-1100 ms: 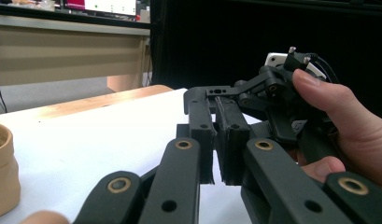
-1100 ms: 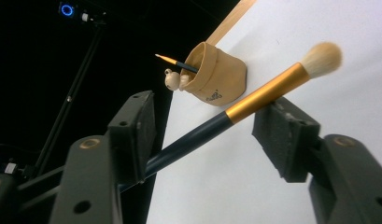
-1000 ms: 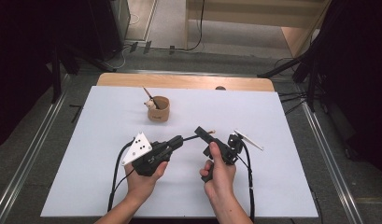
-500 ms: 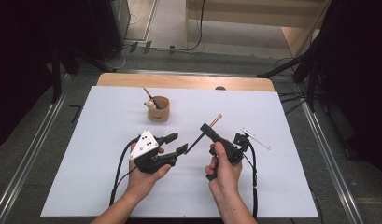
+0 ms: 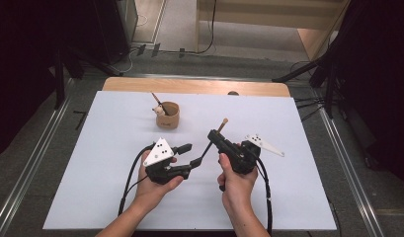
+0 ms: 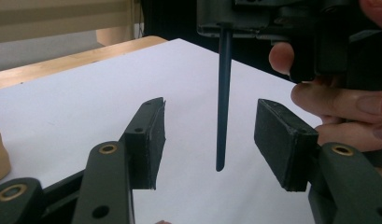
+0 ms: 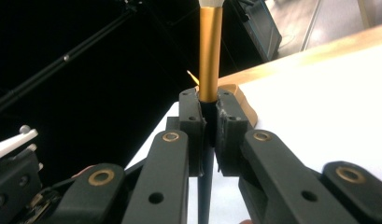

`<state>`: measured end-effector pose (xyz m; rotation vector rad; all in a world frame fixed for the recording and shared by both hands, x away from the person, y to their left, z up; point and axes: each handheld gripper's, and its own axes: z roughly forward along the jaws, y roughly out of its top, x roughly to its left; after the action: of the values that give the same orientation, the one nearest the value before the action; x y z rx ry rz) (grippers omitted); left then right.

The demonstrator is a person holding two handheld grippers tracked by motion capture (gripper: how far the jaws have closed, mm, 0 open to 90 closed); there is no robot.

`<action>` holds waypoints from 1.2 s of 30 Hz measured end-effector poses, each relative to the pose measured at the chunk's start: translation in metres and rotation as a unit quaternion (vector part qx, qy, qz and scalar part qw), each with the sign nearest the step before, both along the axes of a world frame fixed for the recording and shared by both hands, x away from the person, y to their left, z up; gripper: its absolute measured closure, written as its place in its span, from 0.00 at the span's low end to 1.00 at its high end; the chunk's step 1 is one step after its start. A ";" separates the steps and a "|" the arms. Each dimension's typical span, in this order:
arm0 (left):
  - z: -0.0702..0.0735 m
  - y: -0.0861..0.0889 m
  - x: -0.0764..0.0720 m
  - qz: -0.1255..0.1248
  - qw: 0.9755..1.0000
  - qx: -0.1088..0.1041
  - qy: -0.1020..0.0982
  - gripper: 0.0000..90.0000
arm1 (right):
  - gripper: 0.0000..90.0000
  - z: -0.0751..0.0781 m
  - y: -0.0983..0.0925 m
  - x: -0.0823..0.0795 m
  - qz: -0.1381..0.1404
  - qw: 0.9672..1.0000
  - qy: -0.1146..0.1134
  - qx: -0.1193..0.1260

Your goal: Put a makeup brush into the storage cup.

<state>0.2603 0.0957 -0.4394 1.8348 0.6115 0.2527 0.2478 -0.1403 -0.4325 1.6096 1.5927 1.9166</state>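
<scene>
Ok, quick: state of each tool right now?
Left tool: open, jaws either side of the brush's dark handle, not touching it.
Right tool: closed on the brush.

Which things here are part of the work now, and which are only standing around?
In use:
- brush, clamped in the right tongs
- left tongs, open around the brush's dark handle end
- brown cup, already holding another brush

Standing around:
- white table sheet
- dark stands and cables on the floor

You are working under even overhead light: the white-topped desk [image 5: 115, 148] is glowing bright, the surroundings are staying dark, and close tool jaws are blurring softly.
</scene>
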 end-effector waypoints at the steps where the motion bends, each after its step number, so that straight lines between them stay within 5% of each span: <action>1: 0.000 0.000 0.000 -0.001 1.000 0.002 0.000 0.49 | 0.94 0.002 0.002 -0.001 0.000 1.000 -0.006 -0.011; 16: -0.001 -0.006 -0.001 -0.012 1.000 0.008 0.006 0.62 | 0.94 0.014 0.024 -0.012 0.015 0.990 -0.070 -0.124; 27: 0.002 -0.004 0.001 -0.006 1.000 -0.002 0.025 0.71 | 0.94 0.018 0.037 -0.017 0.036 0.981 -0.096 -0.163; 36: 0.006 -0.002 0.001 0.000 1.000 -0.010 0.029 0.78 | 0.94 0.016 0.044 -0.018 0.048 0.978 -0.099 -0.178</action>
<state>0.2616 0.0937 -0.4335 1.8291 0.6519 0.1933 0.2297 -0.0958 -0.4164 1.1832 1.8269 1.6512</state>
